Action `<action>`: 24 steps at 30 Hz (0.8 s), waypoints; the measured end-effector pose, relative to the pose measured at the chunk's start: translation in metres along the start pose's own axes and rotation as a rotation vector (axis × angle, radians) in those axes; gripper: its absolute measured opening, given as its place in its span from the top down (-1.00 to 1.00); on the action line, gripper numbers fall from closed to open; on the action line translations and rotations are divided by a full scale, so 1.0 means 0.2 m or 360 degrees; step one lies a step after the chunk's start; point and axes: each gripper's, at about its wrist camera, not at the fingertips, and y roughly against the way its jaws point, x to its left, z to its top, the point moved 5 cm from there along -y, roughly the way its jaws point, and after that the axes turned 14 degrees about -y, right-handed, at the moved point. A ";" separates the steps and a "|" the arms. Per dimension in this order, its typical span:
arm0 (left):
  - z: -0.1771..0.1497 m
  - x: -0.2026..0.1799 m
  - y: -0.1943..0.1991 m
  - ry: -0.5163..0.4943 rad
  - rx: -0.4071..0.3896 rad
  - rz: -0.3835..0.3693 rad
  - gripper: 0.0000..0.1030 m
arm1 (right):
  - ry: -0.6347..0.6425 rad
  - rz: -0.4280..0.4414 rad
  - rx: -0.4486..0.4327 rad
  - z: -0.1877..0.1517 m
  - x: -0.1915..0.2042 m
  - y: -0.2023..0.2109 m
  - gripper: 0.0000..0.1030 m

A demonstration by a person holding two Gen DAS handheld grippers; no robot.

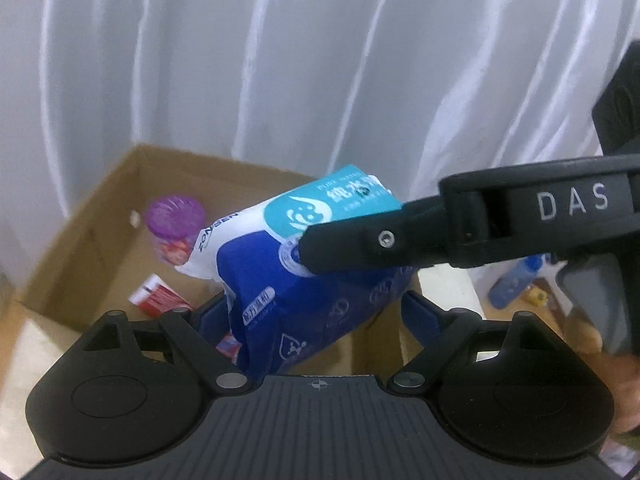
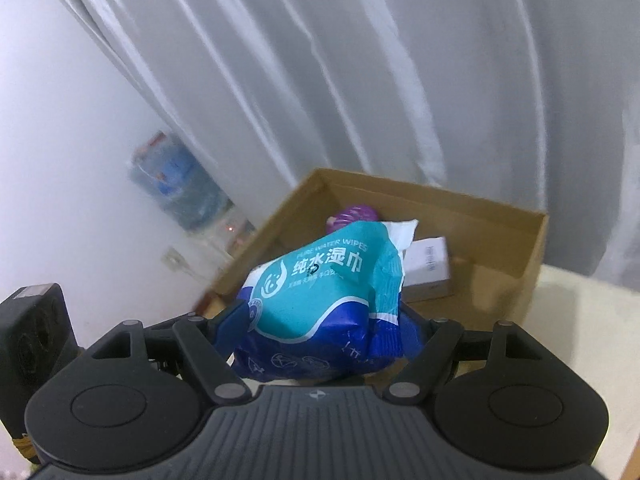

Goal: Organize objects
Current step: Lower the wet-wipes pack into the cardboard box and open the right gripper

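Note:
A blue, teal and white pack of wet wipes [image 1: 296,280] hangs above an open cardboard box [image 1: 80,248]. My left gripper [image 1: 316,312] is shut on the pack's lower end. My right gripper [image 2: 324,320] is shut on the same pack [image 2: 324,296] and reaches in from the right in the left wrist view [image 1: 352,248]. In the box stand a purple-lidded jar [image 1: 174,220], a red and white tube [image 1: 158,300] and a white carton [image 2: 428,268].
White curtains [image 1: 280,60] hang behind the box [image 2: 500,216]. A blue bottle [image 1: 514,284] lies on the cream surface [image 2: 580,312] to the right. A water jug [image 2: 176,188] stands far left by the wall.

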 end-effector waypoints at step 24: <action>-0.14 -0.07 -0.19 -0.0080 0.0033 -0.0052 -0.64 | 0.0355 -0.0429 0.0075 0.19 -0.22 -0.22 -0.25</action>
